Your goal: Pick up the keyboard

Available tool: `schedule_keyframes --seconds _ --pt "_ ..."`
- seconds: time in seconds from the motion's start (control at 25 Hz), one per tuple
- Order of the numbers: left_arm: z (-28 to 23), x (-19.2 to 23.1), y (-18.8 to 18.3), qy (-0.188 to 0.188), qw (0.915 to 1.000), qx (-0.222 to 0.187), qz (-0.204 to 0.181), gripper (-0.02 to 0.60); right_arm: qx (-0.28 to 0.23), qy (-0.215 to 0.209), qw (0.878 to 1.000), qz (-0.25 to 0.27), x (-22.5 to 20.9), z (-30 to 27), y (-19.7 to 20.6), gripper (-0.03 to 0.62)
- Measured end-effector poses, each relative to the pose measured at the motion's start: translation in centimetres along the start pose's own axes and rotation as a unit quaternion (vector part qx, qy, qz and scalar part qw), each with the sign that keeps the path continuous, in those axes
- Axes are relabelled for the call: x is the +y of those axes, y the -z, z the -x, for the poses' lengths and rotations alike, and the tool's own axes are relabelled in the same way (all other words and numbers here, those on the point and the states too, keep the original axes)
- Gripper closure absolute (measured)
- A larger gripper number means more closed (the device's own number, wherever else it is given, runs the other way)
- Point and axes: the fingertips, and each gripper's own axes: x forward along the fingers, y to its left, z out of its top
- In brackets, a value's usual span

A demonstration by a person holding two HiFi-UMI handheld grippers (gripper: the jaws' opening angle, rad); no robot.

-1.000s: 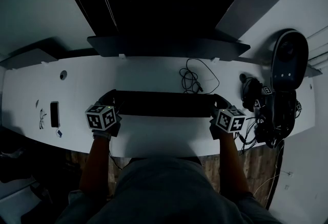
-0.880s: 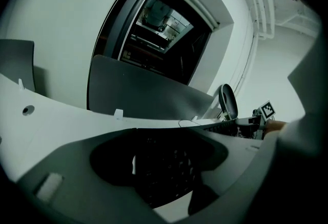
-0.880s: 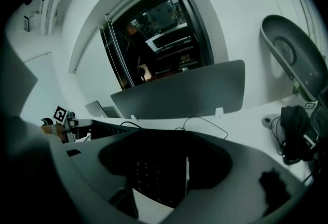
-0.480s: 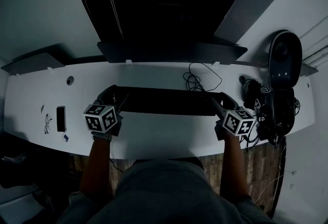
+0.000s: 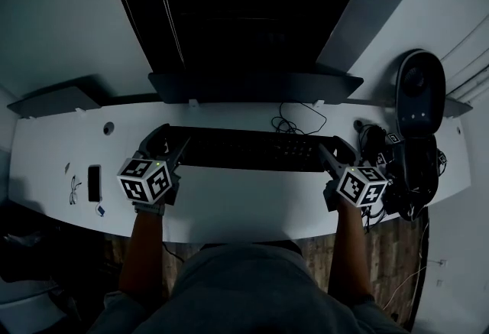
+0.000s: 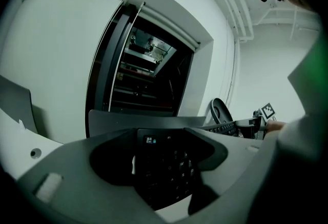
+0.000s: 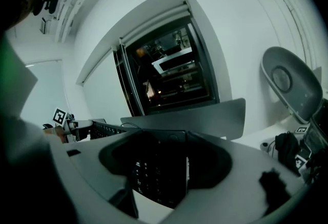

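Both ends of the keyboard (image 5: 248, 150) sit clamped — left gripper (image 5: 168, 144) at one, right gripper (image 5: 336, 150) opposite.

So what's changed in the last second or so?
The long black keyboard now looks larger and covers part of the thin black cable loop behind it, so it seems to have been lifted a little off the white desk. The left claw and right claw stay clamped on its two ends. Nothing else visibly moved.
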Motion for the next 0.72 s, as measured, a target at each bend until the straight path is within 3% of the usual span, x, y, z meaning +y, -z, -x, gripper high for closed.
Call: schedule_keyframes --seconds 0.72 --pt "1.7 -5.9 -9.9 -0.020 0.9948 -0.092 -0.039 0.304 -0.085 -0.033 0.994 0.052 -1.1 4.0 -10.9 0.326"
